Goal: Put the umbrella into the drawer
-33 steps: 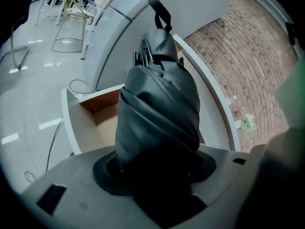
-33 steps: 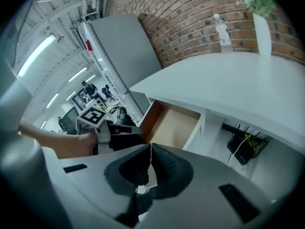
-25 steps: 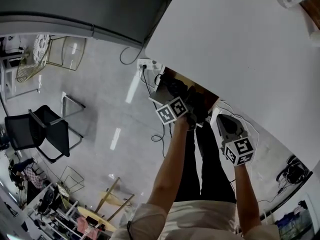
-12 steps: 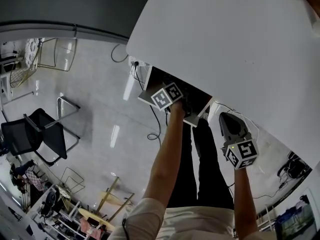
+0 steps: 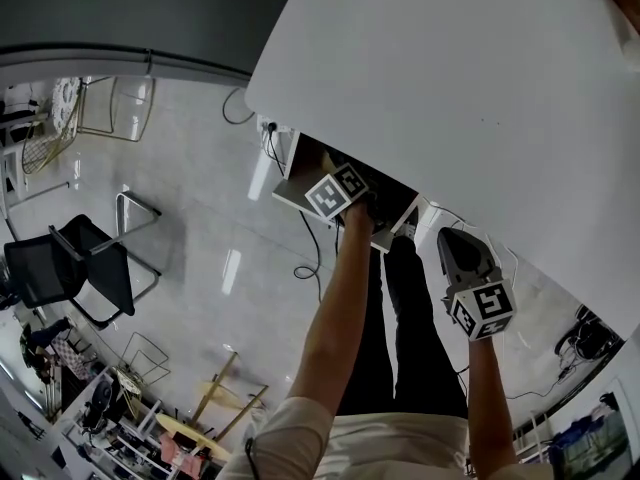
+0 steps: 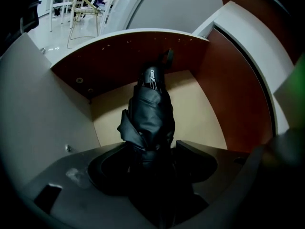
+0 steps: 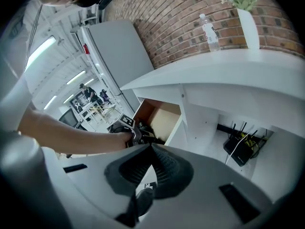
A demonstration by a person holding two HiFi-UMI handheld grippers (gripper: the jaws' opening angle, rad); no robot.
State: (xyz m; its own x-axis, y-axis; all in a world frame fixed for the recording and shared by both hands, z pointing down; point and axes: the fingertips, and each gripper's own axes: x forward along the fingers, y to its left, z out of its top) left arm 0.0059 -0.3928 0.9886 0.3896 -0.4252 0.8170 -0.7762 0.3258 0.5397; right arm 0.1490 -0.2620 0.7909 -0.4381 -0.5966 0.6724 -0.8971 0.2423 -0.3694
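Note:
A folded black umbrella (image 6: 150, 113) lies inside the open drawer (image 6: 205, 113), its strap end pointing at the drawer's back wall. My left gripper (image 6: 152, 151) reaches down into the drawer. Its jaws are opening, with the umbrella's near end still between them. In the head view the left gripper (image 5: 350, 196) sits over the drawer (image 5: 298, 194) under the white desk (image 5: 450, 98), and its fingertips are hidden. My right gripper (image 5: 458, 250) hangs beside the drawer, shut (image 7: 152, 149) on nothing. From the right gripper view the drawer (image 7: 164, 118) is ahead on the left.
A black chair (image 5: 70, 268) stands on the pale floor at the left. Cables (image 5: 312, 268) trail under the desk by a power strip (image 5: 270, 128). A router (image 7: 243, 147) sits under the desk at the right. A bottle (image 7: 209, 31) and a white vase (image 7: 248, 25) stand on the desk.
My left gripper has gone down into the drawer with the umbrella and then stopped there. The right gripper has stayed beside the drawer.

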